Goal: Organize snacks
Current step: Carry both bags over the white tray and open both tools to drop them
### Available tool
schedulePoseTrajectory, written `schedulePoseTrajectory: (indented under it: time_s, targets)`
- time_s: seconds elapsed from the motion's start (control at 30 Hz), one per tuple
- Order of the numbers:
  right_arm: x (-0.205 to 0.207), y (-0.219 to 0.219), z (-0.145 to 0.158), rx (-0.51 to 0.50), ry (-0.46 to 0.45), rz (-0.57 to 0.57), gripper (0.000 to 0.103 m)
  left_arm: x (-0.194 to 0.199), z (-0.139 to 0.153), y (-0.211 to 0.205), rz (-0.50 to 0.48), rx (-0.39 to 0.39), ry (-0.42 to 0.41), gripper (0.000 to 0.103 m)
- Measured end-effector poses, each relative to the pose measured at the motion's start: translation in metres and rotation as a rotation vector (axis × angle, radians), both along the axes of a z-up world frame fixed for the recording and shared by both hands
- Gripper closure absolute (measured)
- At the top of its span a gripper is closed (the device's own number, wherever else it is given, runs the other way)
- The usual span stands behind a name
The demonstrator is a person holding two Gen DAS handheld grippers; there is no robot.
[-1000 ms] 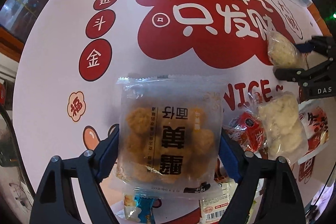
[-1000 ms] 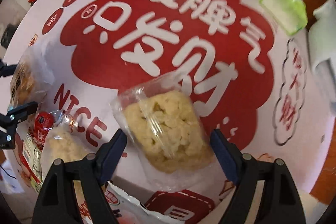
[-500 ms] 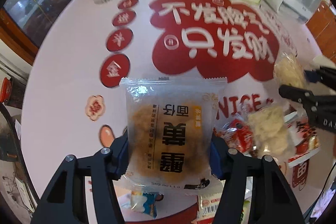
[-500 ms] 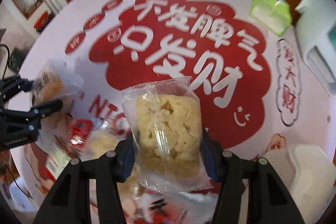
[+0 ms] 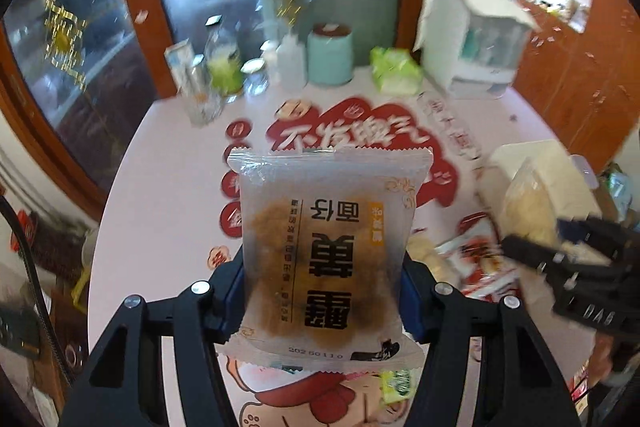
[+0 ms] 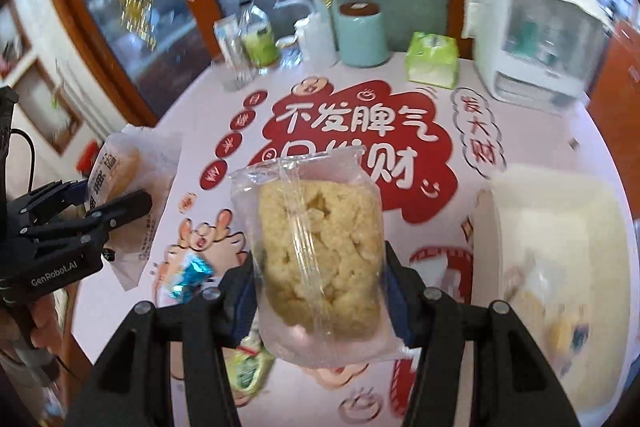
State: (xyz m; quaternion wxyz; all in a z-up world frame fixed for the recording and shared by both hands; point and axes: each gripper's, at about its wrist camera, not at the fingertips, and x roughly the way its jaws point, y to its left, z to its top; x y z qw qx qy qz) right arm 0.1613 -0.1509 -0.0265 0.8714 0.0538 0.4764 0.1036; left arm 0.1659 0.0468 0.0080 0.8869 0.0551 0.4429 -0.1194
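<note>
Left gripper (image 5: pixel 324 301) clamped on frosted brown-pastry packet (image 5: pixel 326 247), right gripper (image 6: pixel 320 291) clamped on clear pale rice-cake packet (image 6: pixel 318 259); both raised above round pink printed tabletop (image 6: pixel 208 155), middle bare, clutter along far edge.

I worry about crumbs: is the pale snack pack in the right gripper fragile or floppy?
The pale pack probably holds shape: it stands upright in the right gripper. Its lumpy, cracked block looks crumbly, so a hard squeeze may break it. The glossy film may slip.

Home dining room — tablecloth (image 6: pixel 400 163) (festive), cabinets (image 5: pixel 580 67)
</note>
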Motion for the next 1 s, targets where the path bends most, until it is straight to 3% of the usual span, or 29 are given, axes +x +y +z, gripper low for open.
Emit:
schedulePoseTrajectory:
  time_s: [0.17,0.53,0.83,1.0]
  targets:
    - [-0.047,-0.009,0.011,0.086,-0.014,-0.101,0.048,-0.018,0.032,-0.027,-0.095,-0.012,-0.057,0.043]
    - [-0.111,-0.058,0.026,0.098,-0.081,-0.310,0.048,-0.038,0.082,-0.126,-0.329,0.005,-0.173,0.042]
    - [-0.133,-0.134,0.049,0.103,-0.190,-0.562,0.048,-0.029,0.099,-0.234,-0.465,0.072,-0.285,0.042]
    - [-0.136,-0.173,0.050,0.111,-0.214,-0.668,0.048,-0.018,0.094,-0.278,-0.496,0.088,-0.289,0.042]
